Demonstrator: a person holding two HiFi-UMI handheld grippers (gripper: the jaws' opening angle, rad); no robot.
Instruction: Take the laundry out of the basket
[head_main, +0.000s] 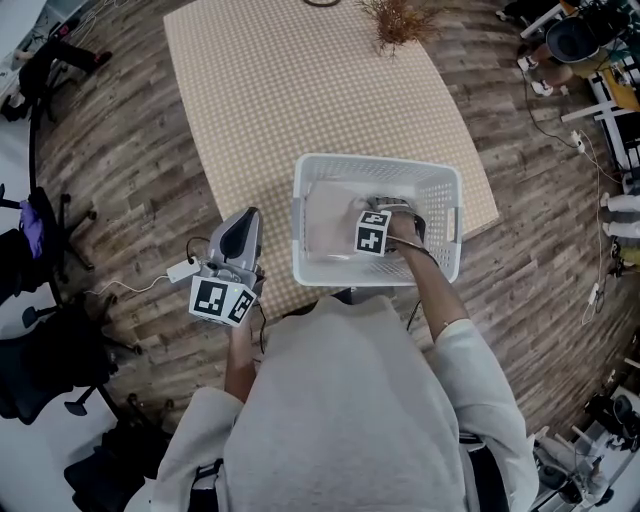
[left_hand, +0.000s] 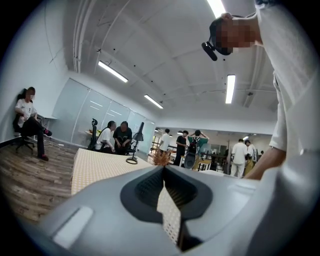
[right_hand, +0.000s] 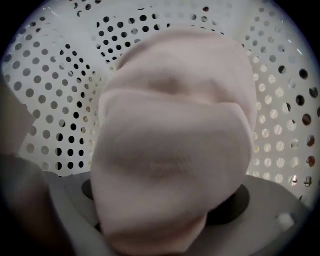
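Pale pink folded cloth (right_hand: 170, 150) is draped between the released jaws of the right gripper (head_main: 393, 214) inside the white perforated plastic basket (head_main: 440, 178). At the basket's eight o'clock, the left gripper (head_main: 243, 222) is clenched, empty.

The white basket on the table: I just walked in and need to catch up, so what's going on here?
A person is emptying a white laundry basket on the checked table. The right gripper is down inside it, jaws open at a pale pink cloth that is not yet lifted out. The left gripper hangs shut and empty beside the basket.
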